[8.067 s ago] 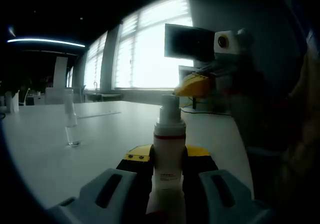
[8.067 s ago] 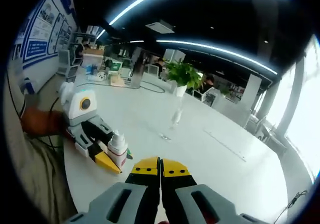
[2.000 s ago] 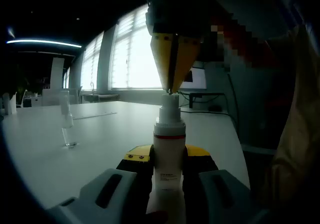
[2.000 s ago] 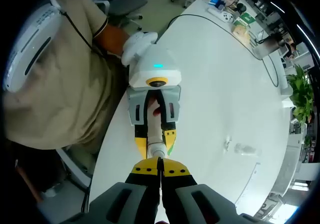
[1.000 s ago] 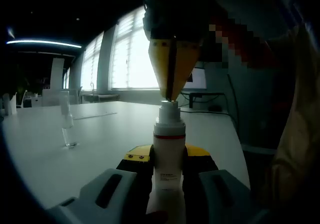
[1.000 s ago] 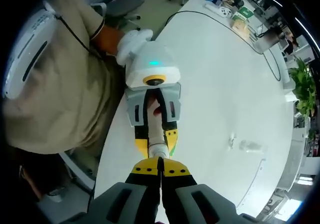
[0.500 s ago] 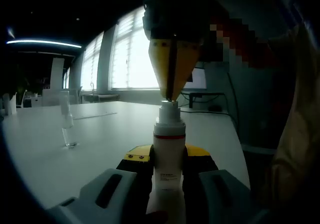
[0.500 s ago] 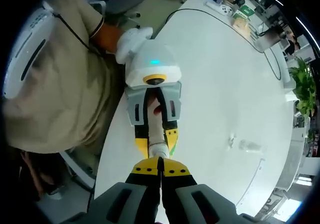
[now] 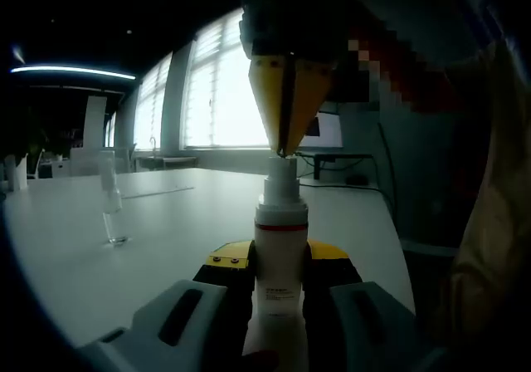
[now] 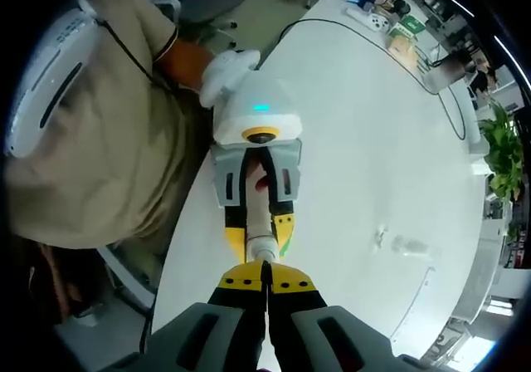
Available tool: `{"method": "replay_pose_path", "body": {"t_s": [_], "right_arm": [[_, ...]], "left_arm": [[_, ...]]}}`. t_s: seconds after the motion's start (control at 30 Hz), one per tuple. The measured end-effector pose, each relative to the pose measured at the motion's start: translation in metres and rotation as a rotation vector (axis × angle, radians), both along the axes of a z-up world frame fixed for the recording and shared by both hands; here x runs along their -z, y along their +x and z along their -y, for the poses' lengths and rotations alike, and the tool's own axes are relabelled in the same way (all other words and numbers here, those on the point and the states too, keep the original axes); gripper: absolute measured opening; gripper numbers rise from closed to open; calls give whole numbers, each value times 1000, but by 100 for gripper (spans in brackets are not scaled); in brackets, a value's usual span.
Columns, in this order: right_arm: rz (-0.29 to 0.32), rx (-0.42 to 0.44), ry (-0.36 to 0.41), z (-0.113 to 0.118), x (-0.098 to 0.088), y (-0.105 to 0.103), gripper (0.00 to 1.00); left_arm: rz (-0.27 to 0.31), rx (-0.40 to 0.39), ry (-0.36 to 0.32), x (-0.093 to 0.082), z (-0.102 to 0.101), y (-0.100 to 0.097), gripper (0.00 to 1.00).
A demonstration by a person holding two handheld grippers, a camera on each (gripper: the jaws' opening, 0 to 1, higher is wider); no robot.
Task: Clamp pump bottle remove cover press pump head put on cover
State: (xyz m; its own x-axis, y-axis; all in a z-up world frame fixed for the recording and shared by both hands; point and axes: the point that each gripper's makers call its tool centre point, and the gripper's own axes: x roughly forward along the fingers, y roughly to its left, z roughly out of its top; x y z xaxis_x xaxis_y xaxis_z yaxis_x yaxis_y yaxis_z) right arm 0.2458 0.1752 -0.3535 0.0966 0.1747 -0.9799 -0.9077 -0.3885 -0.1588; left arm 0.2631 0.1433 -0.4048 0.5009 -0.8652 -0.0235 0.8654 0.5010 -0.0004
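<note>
L gripper clamped on pump bottle, upright over the white table, red band below the pump head. R gripper comes down from above, yellow jaws closed together, tips touching top of the head. Clear cover stands on the table, well apart to the side. R view: bottle between L gripper's jaws, R gripper tips on it

Bottle between the jaws, cover off to the side

The pump bottle stands on the table (near its edge), right gripper directly above its pump head; the cover stands well apart, left.
</note>
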Motion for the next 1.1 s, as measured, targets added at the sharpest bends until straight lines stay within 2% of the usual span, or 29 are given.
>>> {"method": "replay_pose_path", "body": {"t_s": [1.1], "right_arm": [[0, 4, -4, -1, 0, 0, 0]], "left_arm": [[-1, -4, -1, 1, -4, 4, 13]]}}
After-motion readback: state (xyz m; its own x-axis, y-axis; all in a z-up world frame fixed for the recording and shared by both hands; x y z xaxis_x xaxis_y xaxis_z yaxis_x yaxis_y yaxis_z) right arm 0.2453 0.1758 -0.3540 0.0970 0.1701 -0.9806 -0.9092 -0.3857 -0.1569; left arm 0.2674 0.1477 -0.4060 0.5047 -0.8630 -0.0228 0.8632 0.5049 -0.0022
